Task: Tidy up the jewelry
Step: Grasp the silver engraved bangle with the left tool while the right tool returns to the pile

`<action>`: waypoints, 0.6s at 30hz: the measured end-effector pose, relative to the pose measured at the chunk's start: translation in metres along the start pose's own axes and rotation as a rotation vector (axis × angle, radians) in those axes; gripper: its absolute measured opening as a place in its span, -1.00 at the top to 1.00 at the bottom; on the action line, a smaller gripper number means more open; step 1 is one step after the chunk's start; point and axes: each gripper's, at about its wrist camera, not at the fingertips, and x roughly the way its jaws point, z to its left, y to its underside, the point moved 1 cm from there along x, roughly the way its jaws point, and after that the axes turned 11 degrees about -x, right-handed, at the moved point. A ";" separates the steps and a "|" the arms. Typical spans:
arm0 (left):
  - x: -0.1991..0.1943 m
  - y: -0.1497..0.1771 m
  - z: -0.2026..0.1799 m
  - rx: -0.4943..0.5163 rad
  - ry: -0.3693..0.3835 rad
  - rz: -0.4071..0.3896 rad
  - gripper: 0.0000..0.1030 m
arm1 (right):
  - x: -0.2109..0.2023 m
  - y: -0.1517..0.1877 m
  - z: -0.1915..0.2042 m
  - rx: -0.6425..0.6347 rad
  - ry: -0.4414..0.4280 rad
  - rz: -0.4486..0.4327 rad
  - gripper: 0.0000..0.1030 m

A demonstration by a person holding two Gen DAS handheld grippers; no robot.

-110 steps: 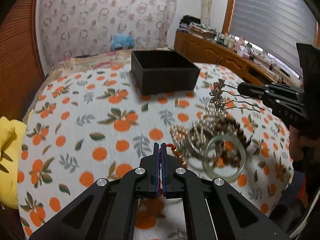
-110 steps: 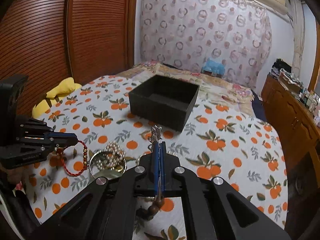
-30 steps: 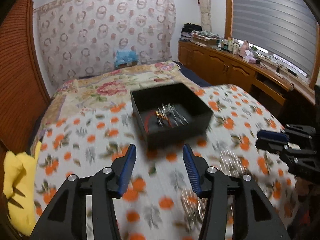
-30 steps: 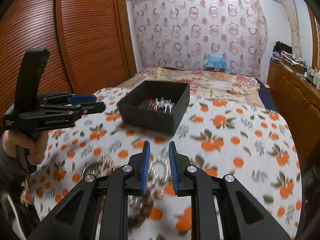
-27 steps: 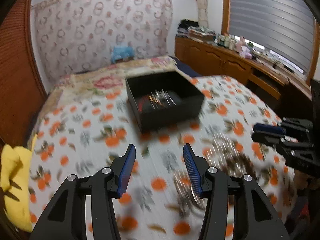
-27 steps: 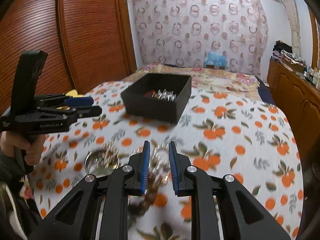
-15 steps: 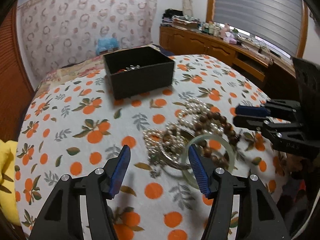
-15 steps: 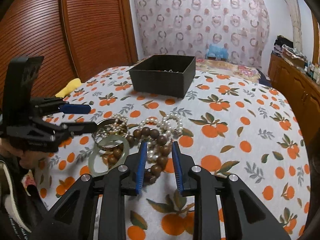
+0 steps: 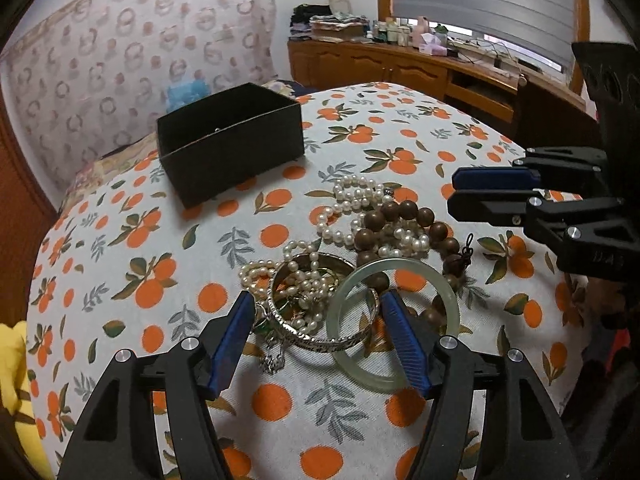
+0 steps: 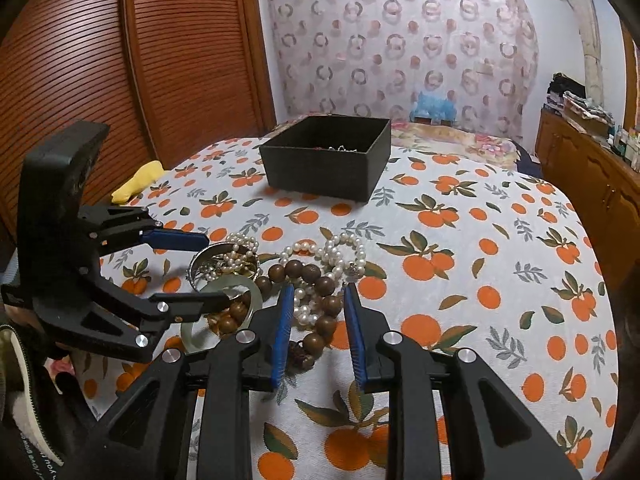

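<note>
A: Bedroom scene: a bed [image 9: 120,216] with an orange-print cover carries a heap of jewelry in the middle.

B: What lies in the heap?

A: A pale green bangle [image 9: 390,322], a silver bangle [image 9: 320,304], pearl strings [image 9: 360,204] and brown wooden beads [image 9: 404,220], tangled together. A black box [image 9: 230,140] sits farther back, some pieces already inside.

B: And the tools?

A: The left hand-held gripper [image 9: 316,332] hangs over the two bangles, jaws opening, nothing clamped. The right hand-held gripper [image 10: 318,322] straddles the wooden beads, jaws apart, pads not pressing.

B: Advice?

A: Probably lower each around a single piece, close on its rim or strand, and lift slowly so the tangled pearls don't drag along.
</note>
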 end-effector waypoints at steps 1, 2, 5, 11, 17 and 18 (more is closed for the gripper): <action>0.000 0.000 0.000 0.002 0.004 -0.003 -0.24 | 0.000 0.000 0.000 0.002 0.000 -0.001 0.46; 0.000 0.000 0.000 0.001 0.010 -0.003 -0.24 | 0.000 0.000 -0.001 0.004 -0.002 0.000 0.46; 0.001 -0.001 0.002 -0.007 0.032 -0.008 -0.24 | 0.002 0.001 0.001 0.003 -0.008 0.003 0.46; 0.000 0.000 0.003 -0.010 0.044 -0.016 -0.07 | 0.004 0.002 0.003 -0.001 -0.012 0.008 0.46; -0.007 0.003 0.007 -0.038 0.028 -0.043 -0.06 | 0.004 0.002 0.004 -0.003 -0.014 0.009 0.46; -0.009 0.003 0.008 -0.044 0.024 -0.049 -0.06 | 0.005 0.002 0.005 -0.004 -0.016 0.009 0.46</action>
